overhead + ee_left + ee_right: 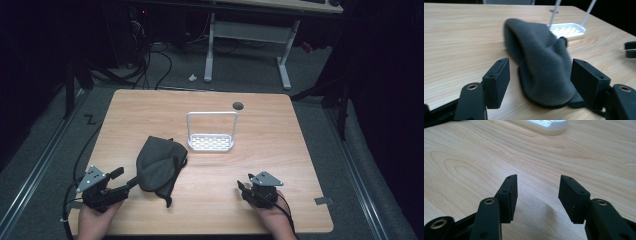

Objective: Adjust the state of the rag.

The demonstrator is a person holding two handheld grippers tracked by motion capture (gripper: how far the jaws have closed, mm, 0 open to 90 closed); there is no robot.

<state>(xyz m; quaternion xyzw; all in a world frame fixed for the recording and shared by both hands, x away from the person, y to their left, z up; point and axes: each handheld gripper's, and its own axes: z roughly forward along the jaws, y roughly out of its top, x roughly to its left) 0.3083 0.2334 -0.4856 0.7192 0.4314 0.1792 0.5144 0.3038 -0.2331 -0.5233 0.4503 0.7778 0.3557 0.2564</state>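
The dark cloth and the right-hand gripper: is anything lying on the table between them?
Nothing: in the high view bare wooden table separates the dark cloth from the right gripper. The white rack stands farther back, off that stretch.

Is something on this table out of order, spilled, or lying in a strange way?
Nothing is spilled or broken. The dark grey cloth lies crumpled in a bunched heap on the table, not flat, beside the upright white rack. The left gripper stands open around its near end.

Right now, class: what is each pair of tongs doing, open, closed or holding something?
Left tongs: open, the dark grey cloth lies between the jaws, not gripped.
Right tongs: open, nothing between them, bare table beneath.
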